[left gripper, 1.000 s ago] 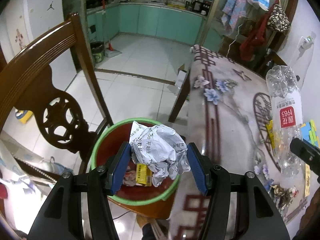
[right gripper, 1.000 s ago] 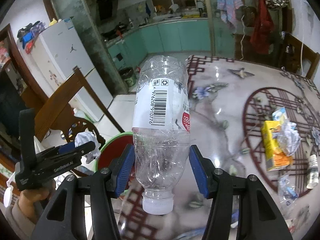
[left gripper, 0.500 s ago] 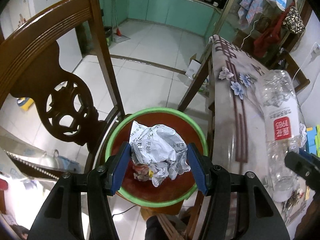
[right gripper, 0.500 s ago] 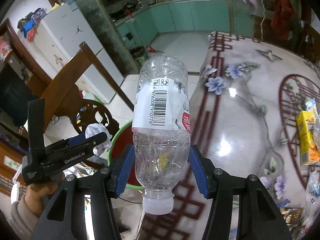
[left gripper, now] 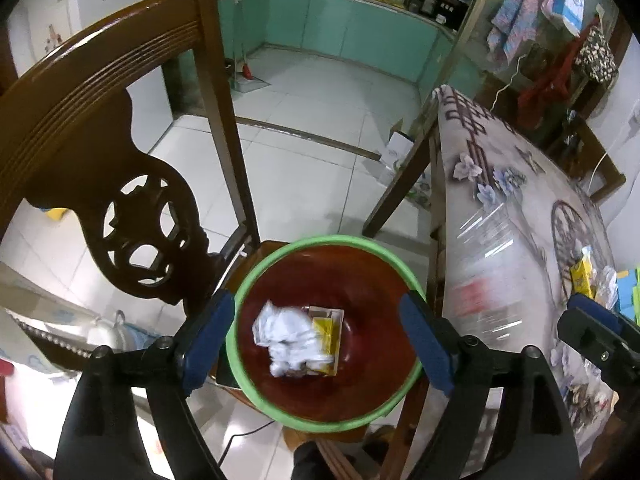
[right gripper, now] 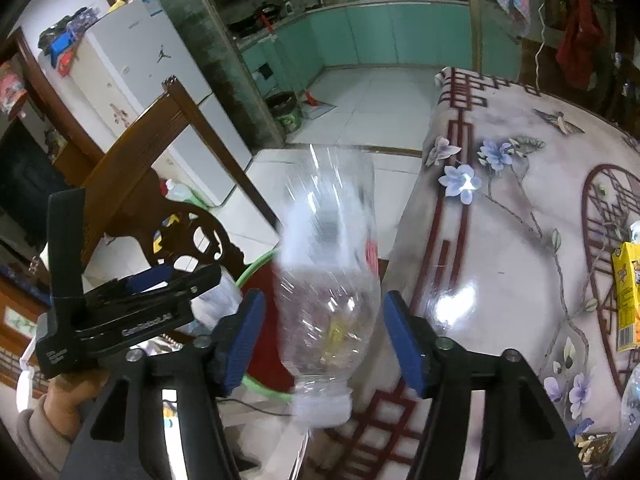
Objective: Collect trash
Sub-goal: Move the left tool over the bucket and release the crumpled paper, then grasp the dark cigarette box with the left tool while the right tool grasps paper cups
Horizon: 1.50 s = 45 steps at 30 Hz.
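A red basin with a green rim (left gripper: 332,242) sits on a chair seat beside the table. My left gripper (left gripper: 320,338) is open above it. The crumpled white paper (left gripper: 286,334) lies blurred in the basin next to a yellow carton (left gripper: 328,334). My right gripper (right gripper: 324,338) is open, its pads apart from a clear plastic bottle (right gripper: 332,264), which is blurred between them, cap down. The bottle shows as a blurred streak in the left wrist view (left gripper: 484,276). The basin rim shows in the right wrist view (right gripper: 256,266).
A dark wooden chair back (left gripper: 100,128) rises left of the basin. The flowered table (right gripper: 520,220) lies to the right, with a yellow carton (right gripper: 626,300) and other litter on it. The left gripper's body (right gripper: 128,320) is beside the bottle.
My left gripper opened and the paper dropped into the basin. My right gripper opened and the bottle slipped loose, now blurred with motion.
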Each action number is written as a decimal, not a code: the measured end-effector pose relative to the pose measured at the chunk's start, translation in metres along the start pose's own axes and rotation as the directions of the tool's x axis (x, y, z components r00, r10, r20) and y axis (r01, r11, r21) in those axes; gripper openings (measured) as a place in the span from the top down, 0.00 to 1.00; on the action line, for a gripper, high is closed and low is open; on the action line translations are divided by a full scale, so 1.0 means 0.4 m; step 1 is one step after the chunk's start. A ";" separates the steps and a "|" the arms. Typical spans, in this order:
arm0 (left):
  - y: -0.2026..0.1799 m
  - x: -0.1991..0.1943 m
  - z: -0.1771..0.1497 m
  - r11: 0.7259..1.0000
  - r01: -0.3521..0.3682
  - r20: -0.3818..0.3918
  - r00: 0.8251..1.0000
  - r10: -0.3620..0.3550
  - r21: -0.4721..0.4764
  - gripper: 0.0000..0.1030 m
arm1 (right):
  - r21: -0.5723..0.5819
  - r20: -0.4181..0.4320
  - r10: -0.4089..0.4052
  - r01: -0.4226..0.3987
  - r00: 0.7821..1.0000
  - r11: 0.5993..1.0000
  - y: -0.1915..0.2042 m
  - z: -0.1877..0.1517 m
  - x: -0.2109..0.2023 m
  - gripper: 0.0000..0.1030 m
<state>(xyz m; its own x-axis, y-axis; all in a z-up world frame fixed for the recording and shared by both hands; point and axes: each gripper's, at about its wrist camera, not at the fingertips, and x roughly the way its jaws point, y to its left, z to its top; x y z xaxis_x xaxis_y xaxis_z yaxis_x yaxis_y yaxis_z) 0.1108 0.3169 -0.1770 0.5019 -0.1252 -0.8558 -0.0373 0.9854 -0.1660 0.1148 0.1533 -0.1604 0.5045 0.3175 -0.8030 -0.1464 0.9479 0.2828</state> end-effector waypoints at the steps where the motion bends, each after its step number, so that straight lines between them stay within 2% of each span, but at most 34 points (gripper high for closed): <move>1: 0.001 -0.002 0.000 1.000 -0.003 0.002 1.000 0.003 -0.004 0.18 | -0.001 0.001 0.002 -0.002 1.000 1.000 -0.001 0.000 -0.002 0.39; 10: -0.031 -0.023 -0.008 1.000 0.016 0.010 1.000 -0.016 -0.006 0.18 | 0.028 0.012 -0.003 0.002 1.000 1.000 -0.040 -0.019 -0.042 0.39; 16: -0.109 -0.045 -0.016 0.999 0.036 0.027 0.999 -0.037 0.035 0.18 | 0.074 0.044 -0.034 0.030 0.998 0.997 -0.121 -0.056 -0.114 0.39; 19: -0.177 -0.052 -0.027 0.996 0.049 0.028 0.998 -0.051 0.072 0.18 | 0.093 0.068 -0.065 0.058 0.996 0.994 -0.177 -0.080 -0.167 0.39; 24: -0.328 -0.068 -0.063 0.986 0.089 0.025 0.995 -0.093 0.143 0.18 | 0.107 0.096 -0.176 0.165 0.980 0.980 -0.330 -0.121 -0.284 0.39; 27: -0.429 -0.082 -0.101 0.973 0.124 0.020 0.991 -0.130 0.193 0.18 | 0.140 0.103 -0.255 0.240 0.962 0.961 -0.463 -0.149 -0.368 0.39; 31: -0.563 -0.088 -0.165 0.950 0.165 -0.006 0.985 -0.170 0.266 0.18 | 0.229 0.070 -0.369 0.345 0.927 0.910 -0.672 -0.194 -0.461 0.38; 35: -0.709 -0.094 -0.236 0.890 0.249 -0.047 0.967 -0.250 0.382 0.18 | 0.268 0.027 -0.446 0.423 0.895 0.865 -0.838 -0.238 -0.515 0.38; 37: -0.769 -0.095 -0.264 0.853 0.286 -0.067 0.956 -0.286 0.438 0.18 | 0.277 -0.008 -0.455 0.439 0.891 0.855 -0.920 -0.258 -0.518 0.37; 40: -0.868 -0.095 -0.315 0.753 0.335 -0.116 0.937 -0.330 0.567 0.17 | 0.279 -0.055 -0.457 0.453 0.888 0.847 -1.007 -0.280 -0.499 0.37; 41: -0.909 -0.093 -0.338 0.699 0.337 -0.136 0.935 -0.328 0.630 0.17 | 0.275 -0.073 -0.457 0.458 0.887 0.845 -1.032 -0.286 -0.486 0.37; 45: -0.998 -0.081 -0.423 0.517 0.282 -0.167 0.951 -0.258 0.808 0.16 | 0.247 -0.147 -0.466 0.489 0.872 0.837 -1.105 -0.309 -0.420 0.37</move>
<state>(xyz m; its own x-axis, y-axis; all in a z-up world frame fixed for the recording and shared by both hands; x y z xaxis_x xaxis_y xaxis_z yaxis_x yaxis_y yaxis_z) -0.0369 -0.0919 -0.1661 0.3430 -0.3931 -0.8531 0.8205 0.5676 0.0684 -0.0105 -0.3159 -0.2153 0.3829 -0.1614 -0.9096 0.3345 0.9420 -0.0263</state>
